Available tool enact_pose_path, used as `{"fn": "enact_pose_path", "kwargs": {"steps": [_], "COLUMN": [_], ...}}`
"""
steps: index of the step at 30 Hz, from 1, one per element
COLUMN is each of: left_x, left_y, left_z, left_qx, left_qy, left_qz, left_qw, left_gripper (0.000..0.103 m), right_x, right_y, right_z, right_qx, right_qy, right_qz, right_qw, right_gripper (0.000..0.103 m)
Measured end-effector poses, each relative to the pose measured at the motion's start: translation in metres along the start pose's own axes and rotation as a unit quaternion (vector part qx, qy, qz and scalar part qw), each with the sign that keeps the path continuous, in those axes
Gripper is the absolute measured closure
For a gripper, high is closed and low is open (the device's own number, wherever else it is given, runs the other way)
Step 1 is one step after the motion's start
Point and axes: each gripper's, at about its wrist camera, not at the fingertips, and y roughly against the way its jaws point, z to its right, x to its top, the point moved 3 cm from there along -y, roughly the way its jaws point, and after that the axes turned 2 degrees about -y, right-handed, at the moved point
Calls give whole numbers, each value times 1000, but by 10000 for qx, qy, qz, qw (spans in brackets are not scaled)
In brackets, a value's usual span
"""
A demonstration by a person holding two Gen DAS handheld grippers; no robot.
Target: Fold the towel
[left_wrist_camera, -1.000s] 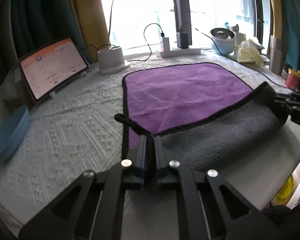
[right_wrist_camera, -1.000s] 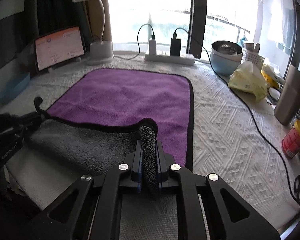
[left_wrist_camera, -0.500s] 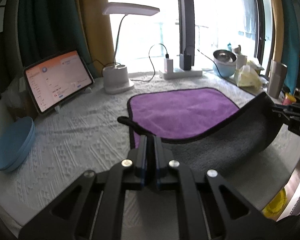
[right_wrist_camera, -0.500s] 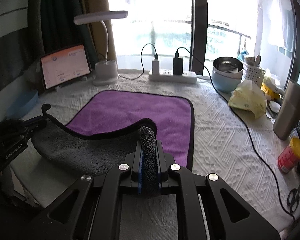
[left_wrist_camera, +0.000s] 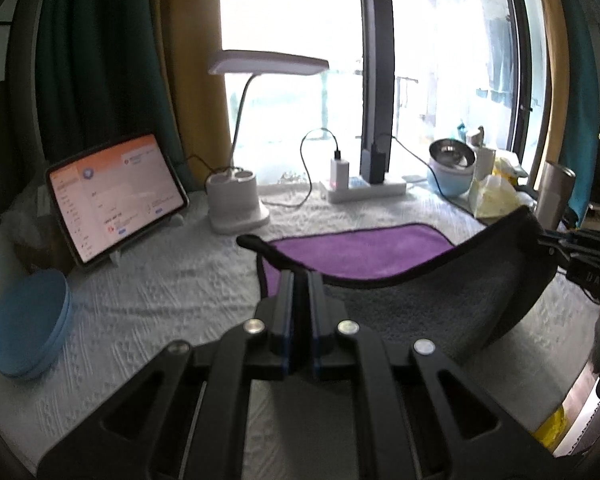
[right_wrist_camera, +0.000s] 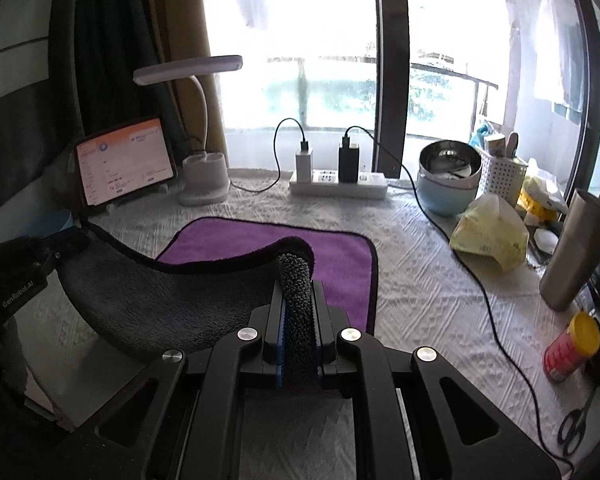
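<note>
A towel (left_wrist_camera: pixel 360 250), purple on top and grey underneath with a black hem, lies on the white textured tablecloth. Its near edge is lifted off the table and hangs in a curve, grey side (left_wrist_camera: pixel 440 300) toward me. My left gripper (left_wrist_camera: pixel 299 280) is shut on the towel's near left corner. My right gripper (right_wrist_camera: pixel 296 280) is shut on the near right corner, the grey pile (right_wrist_camera: pixel 296 312) showing between its fingers. The far part of the towel (right_wrist_camera: pixel 268 236) still rests flat. Each gripper shows in the other's view, the right one (left_wrist_camera: pixel 580 252) and the left one (right_wrist_camera: pixel 24 268).
At the back stand a tablet (left_wrist_camera: pixel 116 196), a white desk lamp (left_wrist_camera: pixel 236 200), a power strip (right_wrist_camera: pixel 336 184) with chargers and a blue pot (right_wrist_camera: pixel 448 184). At right are a yellow bag (right_wrist_camera: pixel 488 236), a steel tumbler (right_wrist_camera: pixel 576 252), a red jar (right_wrist_camera: pixel 568 348), a cable and scissors (right_wrist_camera: pixel 572 428). Blue plates (left_wrist_camera: pixel 28 324) lie at left.
Both grippers have risen with the towel's near corners. More of the near edge has come off the table and the visible flat purple area has shrunk.
</note>
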Motion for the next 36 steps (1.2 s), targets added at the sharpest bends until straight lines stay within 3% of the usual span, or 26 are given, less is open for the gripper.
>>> {"fn": "enact_pose_path", "kwargs": {"steps": [17,36], "left_x": [45,71], "left_y": [-26,-84], "left_z": [-12,-24], "left_qx": [-84,-141], "left_qy": [84,129], "left_qz": [323,346], "left_qw": [9994,9992], "left_gripper": [96,96], "right_x": [38,70], "right_y": [-21,-73], "right_z": [16,33], "right_qx": [-94,-169], "right_qy": [-62,-44], "right_qz": [212,102], "right_qw": [9997,9998], "right_gripper": [92,91]}}
